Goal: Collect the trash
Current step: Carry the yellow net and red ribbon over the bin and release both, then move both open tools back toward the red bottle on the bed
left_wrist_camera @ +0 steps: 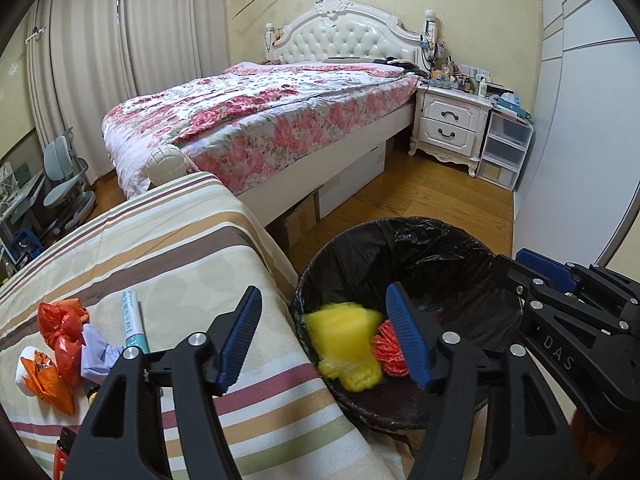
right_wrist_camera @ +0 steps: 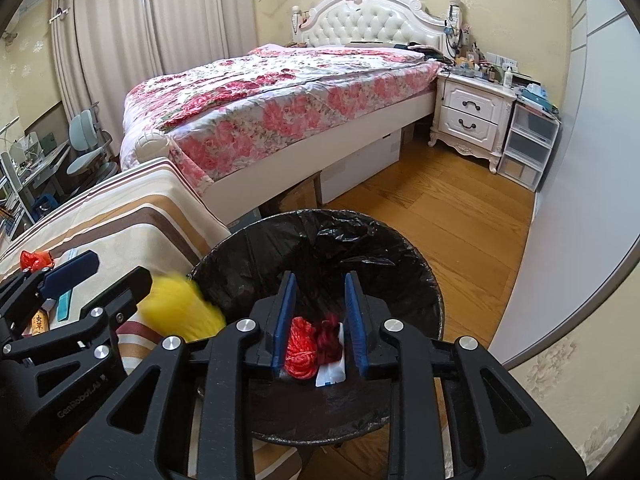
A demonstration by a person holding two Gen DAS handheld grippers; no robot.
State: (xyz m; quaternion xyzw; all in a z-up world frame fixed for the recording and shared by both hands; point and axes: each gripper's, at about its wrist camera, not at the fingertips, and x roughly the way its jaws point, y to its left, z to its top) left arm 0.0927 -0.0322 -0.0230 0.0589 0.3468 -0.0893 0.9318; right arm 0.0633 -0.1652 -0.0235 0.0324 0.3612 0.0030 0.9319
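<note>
Jaws, left: the left gripper [left_wrist_camera: 326,336] stood wide apart, nothing between the pads; a blurred yellow wrapper [left_wrist_camera: 344,344] lay beyond them at about 12 o'clock, clear of both pads, over the near lip of the bin [left_wrist_camera: 420,240].
Jaws, right: the right gripper [right_wrist_camera: 320,322] stood parted a little; the red netting [right_wrist_camera: 300,346] and a white scrap [right_wrist_camera: 332,372] showed in the gap. Whether the pads pressed on them I cannot tell.
Step in hand: dropping rubbish into the black-lined bin, by my reading.
Trash left: on the striped bench [left_wrist_camera: 180,248], at 9 o'clock of the left jaws, lay an orange bag [left_wrist_camera: 60,328], a lilac wad [left_wrist_camera: 96,350] and a white tube [left_wrist_camera: 134,316], near one another.
Next move: probably the left hand swings toward 9 o'clock and closes on one soft piece.
</note>
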